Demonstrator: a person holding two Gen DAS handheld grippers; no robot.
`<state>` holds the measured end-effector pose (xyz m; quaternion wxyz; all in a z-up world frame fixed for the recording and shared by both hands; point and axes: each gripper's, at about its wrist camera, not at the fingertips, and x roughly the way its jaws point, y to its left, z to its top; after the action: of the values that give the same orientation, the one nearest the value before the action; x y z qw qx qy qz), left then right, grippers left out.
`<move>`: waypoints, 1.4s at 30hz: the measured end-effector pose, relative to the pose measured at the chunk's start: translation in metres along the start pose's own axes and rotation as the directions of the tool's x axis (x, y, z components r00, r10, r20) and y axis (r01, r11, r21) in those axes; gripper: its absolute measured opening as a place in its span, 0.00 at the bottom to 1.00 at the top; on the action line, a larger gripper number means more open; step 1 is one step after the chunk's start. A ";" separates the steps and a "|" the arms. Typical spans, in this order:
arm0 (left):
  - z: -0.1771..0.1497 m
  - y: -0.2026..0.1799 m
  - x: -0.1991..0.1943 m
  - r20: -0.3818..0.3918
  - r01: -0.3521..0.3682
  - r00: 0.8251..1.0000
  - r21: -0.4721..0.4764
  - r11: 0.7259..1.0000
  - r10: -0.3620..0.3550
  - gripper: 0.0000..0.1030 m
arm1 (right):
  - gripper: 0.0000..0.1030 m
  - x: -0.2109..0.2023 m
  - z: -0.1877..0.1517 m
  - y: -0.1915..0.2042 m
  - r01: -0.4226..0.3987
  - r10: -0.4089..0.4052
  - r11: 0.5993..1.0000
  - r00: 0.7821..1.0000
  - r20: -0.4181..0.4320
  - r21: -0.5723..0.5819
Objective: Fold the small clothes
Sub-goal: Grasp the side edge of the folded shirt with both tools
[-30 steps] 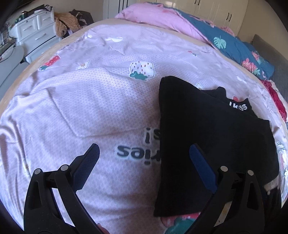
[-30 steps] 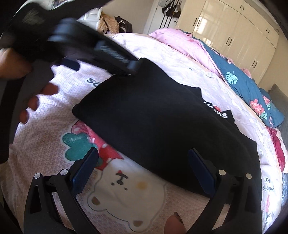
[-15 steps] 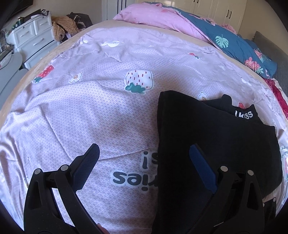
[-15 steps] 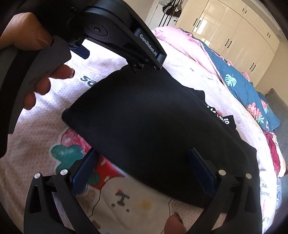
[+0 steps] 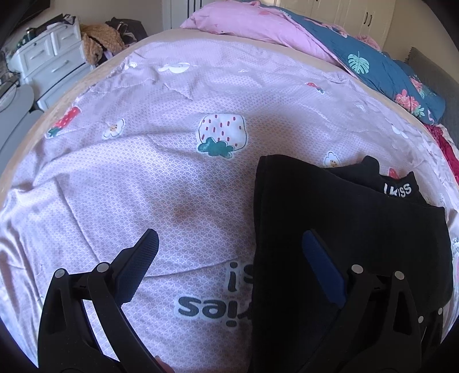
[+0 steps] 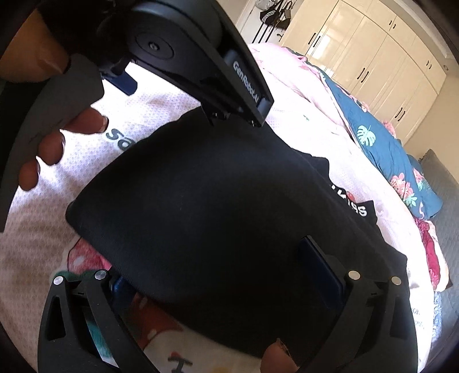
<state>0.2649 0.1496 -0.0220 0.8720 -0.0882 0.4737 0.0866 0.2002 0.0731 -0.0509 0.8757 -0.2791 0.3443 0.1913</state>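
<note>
A folded black garment [image 5: 350, 229] with a white-lettered waistband [image 5: 398, 190] lies on the lilac printed bedsheet [image 5: 143, 172]. My left gripper [image 5: 232, 255] is open just above the sheet; its right finger [image 5: 321, 266] hangs over the garment's left edge, its left finger over bare sheet. In the right wrist view the black garment [image 6: 215, 206] fills the middle. My right gripper [image 6: 215, 266] is open across its near edge: the left finger is partly hidden under the cloth, the right finger [image 6: 318, 266] is above it. The left gripper [image 6: 200, 57], held by a hand [image 6: 51, 149], hovers at the garment's far corner.
A pink duvet [image 5: 258, 25] and a blue floral quilt [image 5: 381, 66] are heaped at the head of the bed. White drawers [image 5: 54, 60] stand beyond the left bed edge. Cream wardrobe doors [image 6: 378, 66] line the far wall. Red cloth [image 6: 430, 246] lies at the right.
The right gripper has pushed forward onto the garment's near edge, its left finger slipping beneath the cloth. The left gripper has come closer to the garment's left edge.
</note>
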 end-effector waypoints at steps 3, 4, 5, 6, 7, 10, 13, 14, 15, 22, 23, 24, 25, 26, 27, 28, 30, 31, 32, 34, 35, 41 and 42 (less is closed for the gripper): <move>0.002 0.000 0.005 -0.019 0.014 1.000 -0.010 1.000 -0.014 0.91 | 0.96 -0.001 0.001 -0.002 0.002 -0.002 1.000 1.000 0.013 0.009; 0.002 0.000 0.006 -0.023 0.024 0.999 -0.016 1.000 -0.024 0.91 | 0.96 -0.003 0.000 -0.004 0.003 -0.003 1.000 1.000 0.024 0.016; 0.003 0.000 0.007 -0.026 0.031 0.999 -0.019 0.999 -0.032 0.91 | 0.95 -0.007 0.001 -0.005 0.008 -0.009 1.000 0.999 0.039 0.023; 0.003 0.000 0.008 -0.029 0.038 0.999 -0.020 0.999 -0.038 0.91 | 0.95 -0.011 0.001 -0.007 0.014 -0.015 0.999 0.998 0.055 0.029; 0.003 -0.001 0.009 -0.033 0.039 0.999 -0.024 0.999 -0.040 0.91 | 0.94 -0.015 0.001 -0.009 0.019 -0.021 0.999 0.997 0.072 0.034; 0.003 0.001 0.013 -0.048 0.047 0.998 -0.042 0.998 -0.049 0.91 | 0.86 -0.027 0.000 -0.017 0.019 -0.025 0.999 0.992 0.122 0.045; 0.002 0.002 0.016 -0.058 0.066 0.996 -0.060 0.996 -0.070 0.91 | 0.71 -0.033 -0.001 -0.020 -0.017 0.009 0.998 0.990 0.140 0.057; 0.002 0.003 0.016 -0.060 0.073 0.995 -0.063 0.995 -0.077 0.91 | 0.67 -0.034 -0.002 -0.021 -0.038 0.030 0.998 0.989 0.145 0.056; 0.002 0.003 0.017 -0.061 0.079 0.995 -0.067 0.995 -0.083 0.91 | 0.60 -0.036 -0.002 -0.021 -0.050 0.041 0.997 0.988 0.148 0.057; -0.001 0.001 0.023 -0.070 0.121 0.989 -0.089 0.989 -0.128 0.91 | 0.10 -0.044 -0.005 -0.028 -0.154 0.134 0.982 0.976 0.171 0.108; -0.001 0.001 0.023 -0.066 0.133 0.988 -0.096 0.986 -0.139 0.91 | 0.10 -0.046 -0.006 -0.030 -0.169 0.146 0.979 0.973 0.181 0.119; -0.001 0.001 0.022 -0.060 0.147 0.986 -0.104 0.984 -0.154 0.91 | 0.09 -0.048 -0.006 -0.032 -0.175 0.149 0.976 0.971 0.187 0.129; -0.001 0.001 0.020 -0.052 0.168 0.983 -0.108 0.980 -0.174 0.91 | 0.09 -0.049 -0.006 -0.034 -0.178 0.149 0.974 0.970 0.193 0.140; -0.001 -0.001 0.018 -0.044 0.181 0.981 -0.110 0.977 -0.187 0.91 | 0.09 -0.052 -0.007 -0.036 -0.180 0.147 0.971 0.968 0.203 0.155; -0.001 -0.002 0.016 -0.037 0.190 0.980 -0.110 0.976 -0.195 0.91 | 0.09 -0.053 -0.007 -0.038 -0.180 0.144 0.970 0.967 0.211 0.162; -0.001 -0.003 0.014 -0.032 0.198 0.979 -0.108 0.974 -0.202 0.91 | 0.09 -0.056 -0.008 -0.040 -0.177 0.137 0.969 0.965 0.222 0.170; -0.001 -0.007 0.010 -0.017 0.222 0.974 -0.108 0.969 -0.225 0.91 | 0.08 -0.059 -0.009 -0.043 -0.171 0.127 0.969 0.963 0.237 0.178; 0.000 -0.009 0.008 -0.009 0.237 0.971 -0.110 0.965 -0.240 0.91 | 0.08 -0.062 -0.010 -0.044 -0.169 0.122 0.968 0.962 0.243 0.183; -0.001 -0.011 0.005 -0.002 0.254 0.967 -0.113 0.961 -0.255 0.91 | 0.08 -0.064 -0.011 -0.046 -0.168 0.119 0.968 0.962 0.247 0.189; -0.002 -0.015 0.003 0.007 0.283 0.959 -0.120 0.952 -0.284 0.89 | 0.08 -0.066 -0.013 -0.049 -0.164 0.111 0.966 0.961 0.253 0.199; -0.002 -0.018 0.002 0.010 0.296 0.955 -0.122 0.947 -0.297 0.82 | 0.08 -0.065 -0.013 -0.051 -0.163 0.109 0.966 0.961 0.255 0.201; -0.004 -0.031 -0.003 0.018 0.378 0.925 -0.126 0.917 -0.379 0.27 | 0.07 -0.072 -0.020 -0.057 -0.141 0.083 0.968 0.961 0.263 0.210; -0.004 -0.034 -0.005 0.023 0.379 0.925 -0.119 0.918 -0.379 0.26 | 0.07 -0.074 -0.023 -0.058 -0.134 0.075 0.968 0.962 0.264 0.214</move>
<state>0.2672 0.1153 -0.0178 0.8652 -0.2311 0.4416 -0.0552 0.1685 0.0040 0.0085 0.9275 -0.1306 0.2637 0.2308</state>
